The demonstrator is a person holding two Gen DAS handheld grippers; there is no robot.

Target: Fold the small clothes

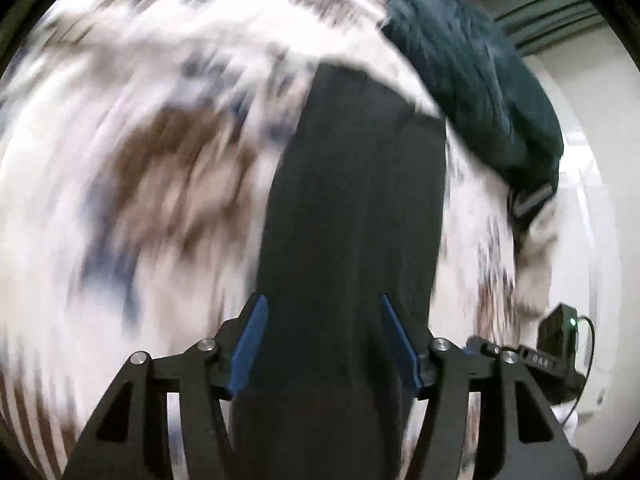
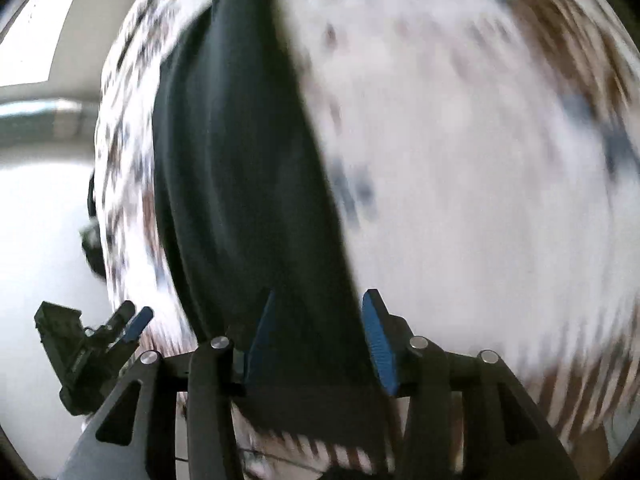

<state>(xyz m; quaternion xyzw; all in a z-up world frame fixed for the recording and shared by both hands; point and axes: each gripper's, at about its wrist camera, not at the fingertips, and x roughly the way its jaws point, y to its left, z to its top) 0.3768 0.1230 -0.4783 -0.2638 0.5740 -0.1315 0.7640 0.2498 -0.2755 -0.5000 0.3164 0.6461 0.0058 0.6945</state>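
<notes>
Both the left gripper (image 1: 323,344) and the right gripper (image 2: 318,340) look spread wide around the black garment (image 1: 352,208) on the patterned cloth (image 1: 160,160), so closing mid-swing could miss it.

A surface under a white cloth (image 1: 168,168) patterned with brown and blue blotches carries everything, heavily blurred. A long black garment (image 1: 352,208) lies along it, and a dark teal garment (image 1: 472,92) lies bunched at its far edge, beside the black one
</notes>
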